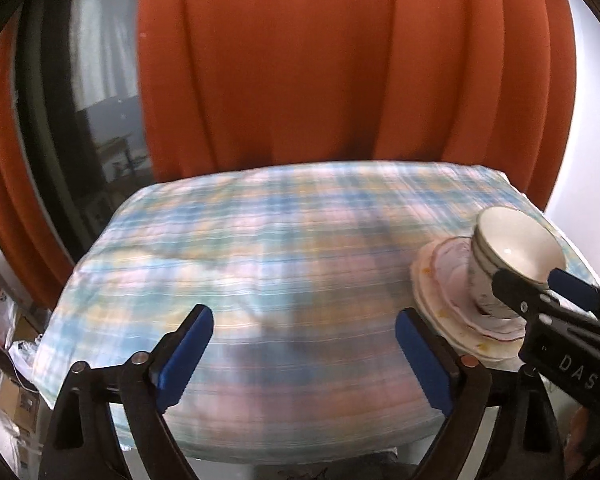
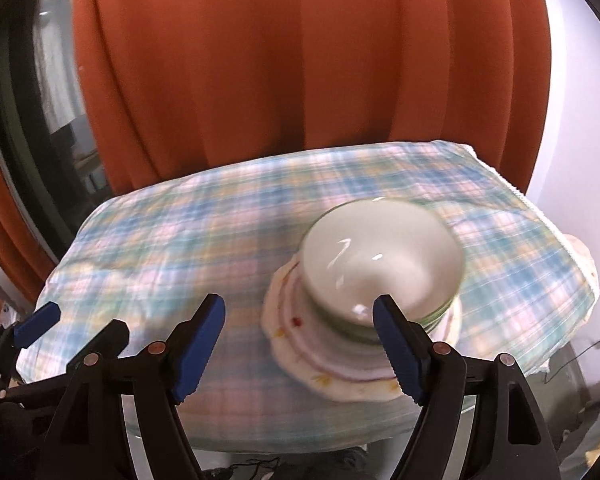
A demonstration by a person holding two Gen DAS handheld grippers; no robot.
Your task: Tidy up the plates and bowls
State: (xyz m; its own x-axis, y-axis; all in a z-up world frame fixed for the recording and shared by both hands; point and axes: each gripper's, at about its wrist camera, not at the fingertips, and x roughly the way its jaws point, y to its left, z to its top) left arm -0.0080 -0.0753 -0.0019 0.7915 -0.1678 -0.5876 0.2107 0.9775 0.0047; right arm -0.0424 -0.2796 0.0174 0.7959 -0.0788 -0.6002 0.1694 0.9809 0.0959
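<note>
The left gripper (image 1: 304, 350) is sitting right up at the lens with its blue-padded fingers (image 1: 186, 354) spread wide, gripping nothing and hovering over bare cloth. The right gripper (image 2: 300, 342) is also gaping wide with nothing clamped; its right pad is showing just in front of the near rim of the bowls (image 2: 380, 268), but the blur is making it hard to say if it's actually touching.

Everything is resting on a table under a pastel plaid tablecloth (image 1: 240, 248), with orange curtains (image 1: 340, 60) hanging behind it at 12 o'clock and a dark window (image 1: 88, 92) showing at 10 o'clock. A white wall is peeking in at 2 o'clock.

The stack is sitting at about 3 o'clock in the left wrist view and near 1 o'clock of centre in the right one. The white bowls are nesting upright, mouths pointing up, on top of a few scalloped plates (image 2: 320, 364) with pinkish rims lying flat. So the whole pile's axis is running straight up from the table.
</note>
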